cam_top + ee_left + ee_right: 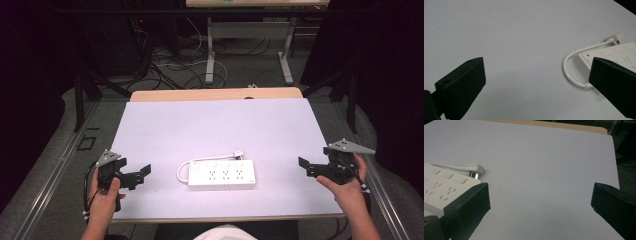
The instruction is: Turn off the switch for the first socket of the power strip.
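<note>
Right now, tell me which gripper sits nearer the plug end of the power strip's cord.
The right gripper. The plug lies at the power strip's far right corner, on that gripper's side; the cord loops round the strip's left end, toward the left gripper.

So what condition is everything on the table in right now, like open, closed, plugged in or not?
Power strip: lying flat, sockets up, nothing plugged into it.
Its cord: looped beside the strip.
Its plug: lying loose on the sheet, plugged into nothing.
Left gripper: open, holding nothing.
Right gripper: open, holding nothing.
White sheet: spread flat over the table.
</note>
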Demonstrator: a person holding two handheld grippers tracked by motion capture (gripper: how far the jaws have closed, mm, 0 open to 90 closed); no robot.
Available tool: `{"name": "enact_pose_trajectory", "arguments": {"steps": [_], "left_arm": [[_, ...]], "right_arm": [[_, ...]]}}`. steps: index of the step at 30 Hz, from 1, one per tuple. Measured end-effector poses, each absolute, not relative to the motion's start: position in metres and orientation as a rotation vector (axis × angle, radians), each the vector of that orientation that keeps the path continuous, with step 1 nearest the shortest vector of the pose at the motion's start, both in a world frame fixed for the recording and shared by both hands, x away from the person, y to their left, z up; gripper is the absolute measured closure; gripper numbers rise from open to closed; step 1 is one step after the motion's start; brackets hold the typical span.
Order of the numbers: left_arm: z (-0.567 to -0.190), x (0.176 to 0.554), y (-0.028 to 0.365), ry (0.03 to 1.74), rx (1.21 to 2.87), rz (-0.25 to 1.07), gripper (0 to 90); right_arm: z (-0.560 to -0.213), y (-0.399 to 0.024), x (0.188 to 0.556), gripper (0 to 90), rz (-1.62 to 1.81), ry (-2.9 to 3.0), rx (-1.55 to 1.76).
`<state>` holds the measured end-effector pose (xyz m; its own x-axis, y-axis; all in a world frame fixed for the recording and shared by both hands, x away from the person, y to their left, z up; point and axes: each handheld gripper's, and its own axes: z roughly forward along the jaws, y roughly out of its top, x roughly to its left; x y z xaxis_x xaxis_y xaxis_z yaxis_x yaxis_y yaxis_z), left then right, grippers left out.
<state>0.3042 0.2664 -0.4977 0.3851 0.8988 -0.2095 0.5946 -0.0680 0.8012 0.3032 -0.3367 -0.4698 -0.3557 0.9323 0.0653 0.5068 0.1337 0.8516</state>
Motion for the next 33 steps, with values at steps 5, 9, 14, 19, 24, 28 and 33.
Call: {"name": "enact_pose_trajectory", "arguments": {"steps": [5,9,14,19,24,28,33], "left_arm": [[-0.495,0.301,0.271,1.315,1.746,0.436,1.1],[-0.49,0.299,0.274,1.321,1.733,0.452,1.2],[-0.485,0.297,0.276,1.309,1.724,0.451,1.4],[-0.484,0.293,0.274,1.297,1.723,0.435,1.9],[-0.484,0.291,0.271,1.285,1.74,0.437,1.9],[-0.485,0.29,0.27,1.279,1.759,0.443,1.9],[-0.486,0.289,0.267,1.273,1.778,0.464,1.9]], "right_arm": [[-0.471,-0.335,0.304,4.7,1.127,1.929,1.391],[-0.478,-0.334,0.307,5.1,1.119,1.94,1.402],[-0.483,-0.332,0.308,5.1,1.113,1.954,1.394],[-0.485,-0.323,0.305,4.1,1.117,1.968,1.371],[-0.48,-0.314,0.303,3.7,1.122,1.976,1.369],[-0.479,-0.309,0.302,3.8,1.155,1.997,1.37],[-0.477,-0.302,0.301,3.8,1.176,2.001,1.338]]}}
